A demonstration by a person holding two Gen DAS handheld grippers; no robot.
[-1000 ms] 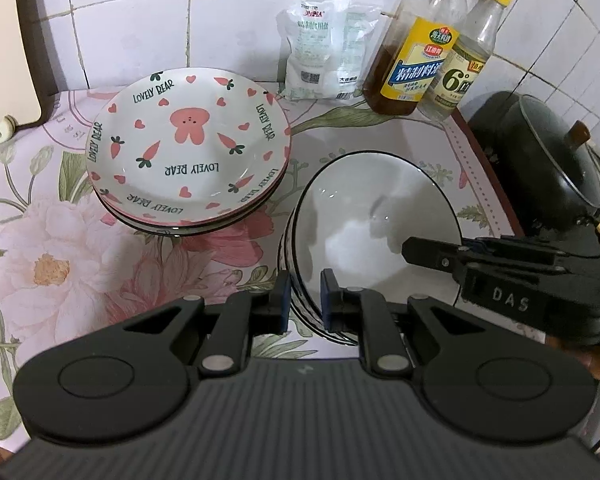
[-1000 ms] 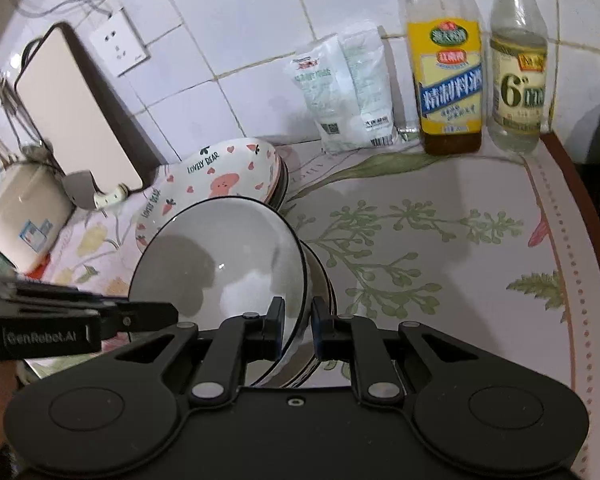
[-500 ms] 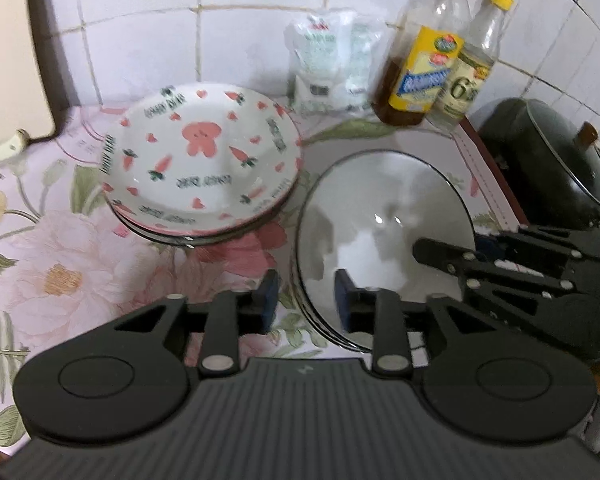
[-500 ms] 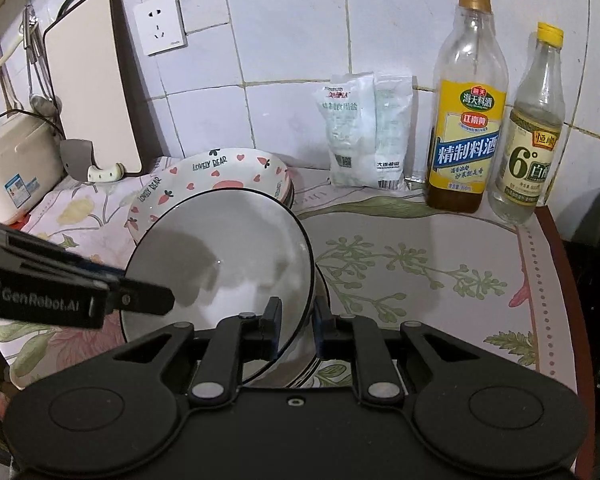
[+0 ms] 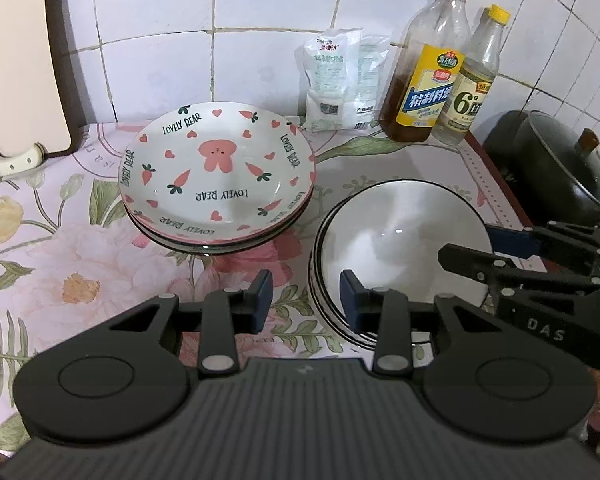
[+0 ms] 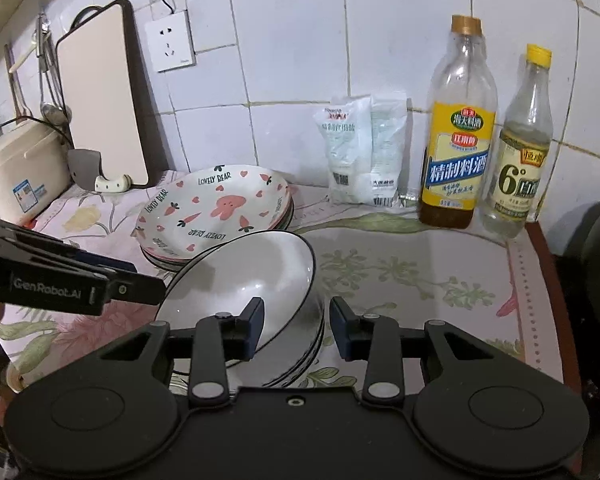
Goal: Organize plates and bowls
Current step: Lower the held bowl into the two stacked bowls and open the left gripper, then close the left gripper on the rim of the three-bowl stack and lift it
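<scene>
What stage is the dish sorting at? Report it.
Done: plates sit stacked near the wall, and white bowls are nested beside them. In hand: nothing. The left tool and right tool have both just been opening, astride the top bowl's rim without pressing it. Left: draw both tools back; no other loose dishes show.

Read "LOVELY BEAR" round the top plate (image 5: 216,172), "6°" on the yellow-capped bottle (image 6: 518,184), "GenRobot.AI" along the left gripper (image 6: 112,288), "DAS" on the right gripper (image 5: 480,252)
</scene>
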